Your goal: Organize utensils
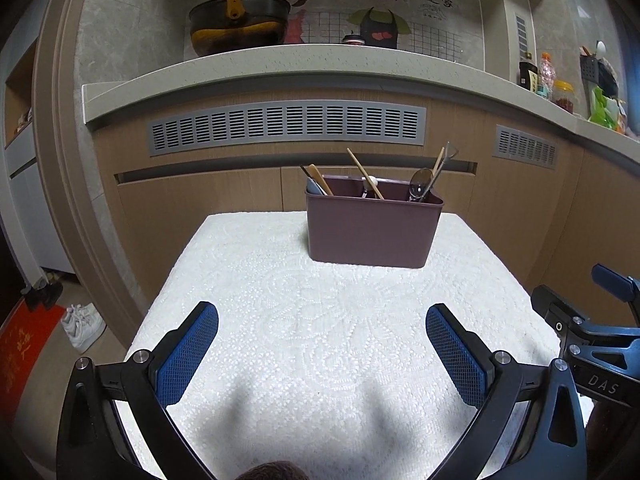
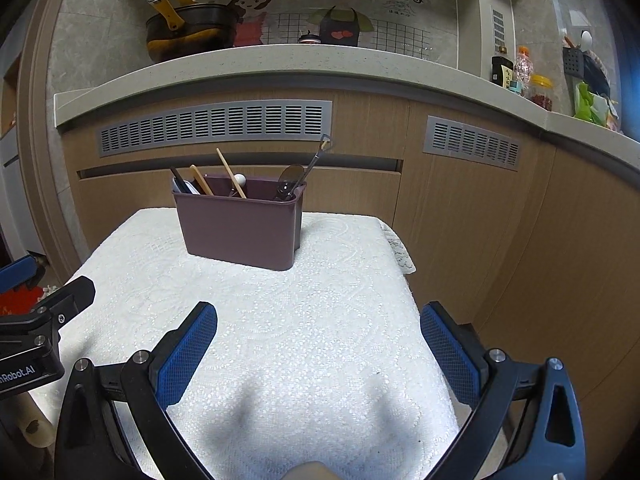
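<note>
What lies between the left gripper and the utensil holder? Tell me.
Only bare white tablecloth lies between the open left gripper and the maroon utensil holder, as the left wrist view shows.

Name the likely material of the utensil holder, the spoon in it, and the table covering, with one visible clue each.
Utensil holder: probably plastic; smooth, matte maroon walls with rounded moulded corners.
Spoon: apparently metal; its dark bowl reflects light.
Table covering: looks like white fabric, perhaps lace; raised floral texture and, in the right wrist view, a scalloped edge hanging off the corner.
</note>
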`<state>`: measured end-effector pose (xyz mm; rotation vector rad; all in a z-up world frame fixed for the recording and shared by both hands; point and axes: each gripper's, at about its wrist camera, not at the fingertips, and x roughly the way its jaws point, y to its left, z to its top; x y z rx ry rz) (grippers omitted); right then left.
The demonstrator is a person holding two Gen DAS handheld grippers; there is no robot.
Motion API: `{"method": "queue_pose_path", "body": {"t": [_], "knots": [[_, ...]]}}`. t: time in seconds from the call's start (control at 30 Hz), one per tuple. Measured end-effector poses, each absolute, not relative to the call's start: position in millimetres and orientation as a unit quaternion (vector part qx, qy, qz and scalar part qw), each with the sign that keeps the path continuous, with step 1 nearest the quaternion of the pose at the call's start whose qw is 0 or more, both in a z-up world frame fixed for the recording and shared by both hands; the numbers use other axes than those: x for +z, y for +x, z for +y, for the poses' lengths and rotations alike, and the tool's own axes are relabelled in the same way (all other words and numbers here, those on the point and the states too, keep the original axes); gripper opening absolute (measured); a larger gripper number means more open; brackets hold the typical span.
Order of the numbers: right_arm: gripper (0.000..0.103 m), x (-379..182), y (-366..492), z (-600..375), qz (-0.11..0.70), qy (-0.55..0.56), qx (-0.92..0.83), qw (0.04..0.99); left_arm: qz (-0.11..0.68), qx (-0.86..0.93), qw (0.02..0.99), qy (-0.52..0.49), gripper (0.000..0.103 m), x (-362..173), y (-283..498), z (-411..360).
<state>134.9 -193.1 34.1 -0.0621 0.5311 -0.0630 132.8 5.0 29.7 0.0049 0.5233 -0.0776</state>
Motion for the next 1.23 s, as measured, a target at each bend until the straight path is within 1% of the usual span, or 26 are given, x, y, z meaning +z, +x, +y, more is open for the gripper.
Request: {"method": "queue_pose_path", "body": {"t": [1.23], "knots": [[0.102, 37, 132, -193, 0.258, -0.029, -0.024, 0.965, 0.271, -0.044, 0.962, 0.0, 0.103, 22, 138, 15]]}}
